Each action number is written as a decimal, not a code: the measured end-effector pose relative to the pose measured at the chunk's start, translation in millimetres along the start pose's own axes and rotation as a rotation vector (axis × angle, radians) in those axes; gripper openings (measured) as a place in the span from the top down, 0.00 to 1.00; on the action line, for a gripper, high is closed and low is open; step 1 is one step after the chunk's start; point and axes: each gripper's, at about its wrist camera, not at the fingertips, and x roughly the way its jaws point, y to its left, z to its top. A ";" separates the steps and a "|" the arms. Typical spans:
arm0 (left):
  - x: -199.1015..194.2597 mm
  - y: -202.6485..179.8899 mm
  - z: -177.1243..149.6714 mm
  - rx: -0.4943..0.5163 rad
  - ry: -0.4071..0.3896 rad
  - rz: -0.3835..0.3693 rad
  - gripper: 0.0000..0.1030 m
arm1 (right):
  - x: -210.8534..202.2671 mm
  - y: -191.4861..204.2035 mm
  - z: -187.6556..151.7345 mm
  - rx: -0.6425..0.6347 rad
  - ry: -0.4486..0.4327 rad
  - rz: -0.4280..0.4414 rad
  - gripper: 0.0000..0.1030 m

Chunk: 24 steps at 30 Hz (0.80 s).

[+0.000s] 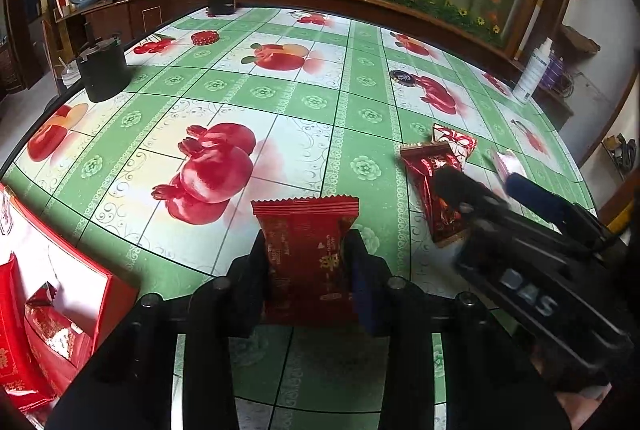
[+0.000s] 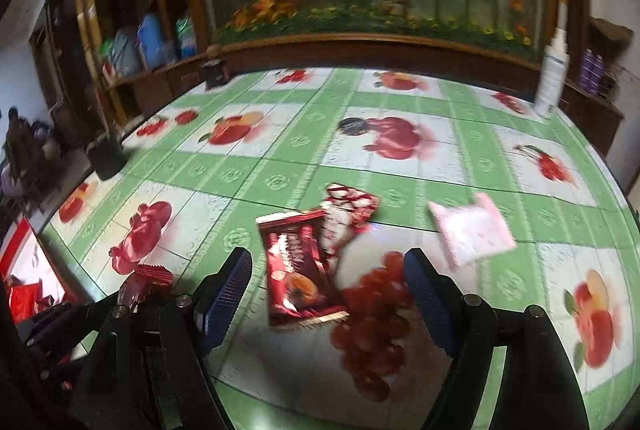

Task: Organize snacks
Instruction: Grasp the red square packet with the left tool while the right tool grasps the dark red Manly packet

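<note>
**Over the fruit-print table: one snack pinched, more loose**

Between the fingers of the left gripper [image 1: 310, 270] a red packet [image 1: 307, 254] is pinched, upright, its crimped top edge pointing to 12 o'clock above the table [image 1: 280, 102]. At 8 o'clock in the left view sits a red box [image 1: 100, 294] with more red packets inside.

Right gripper [image 2: 328, 294] stands spread wide over the table, nothing between its fingers. Just ahead of it, between the fingertips and toward 12 o'clock, lies a dark red bar [image 2: 298, 266], with a red-and-white packet [image 2: 346, 214] overlapping its far end. A pink packet [image 2: 472, 230] lies apart at 2 o'clock.

Farther off at 10 o'clock stands a black cup [image 2: 106, 158], and at 1 o'clock, near the table's far edge, a white bottle [image 2: 554, 74].
</note>
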 end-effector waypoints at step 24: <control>-0.8 4.0 0.1 -0.003 -0.007 -0.032 0.68 | 4.6 -40.5 5.6 0.133 0.180 0.018 0.69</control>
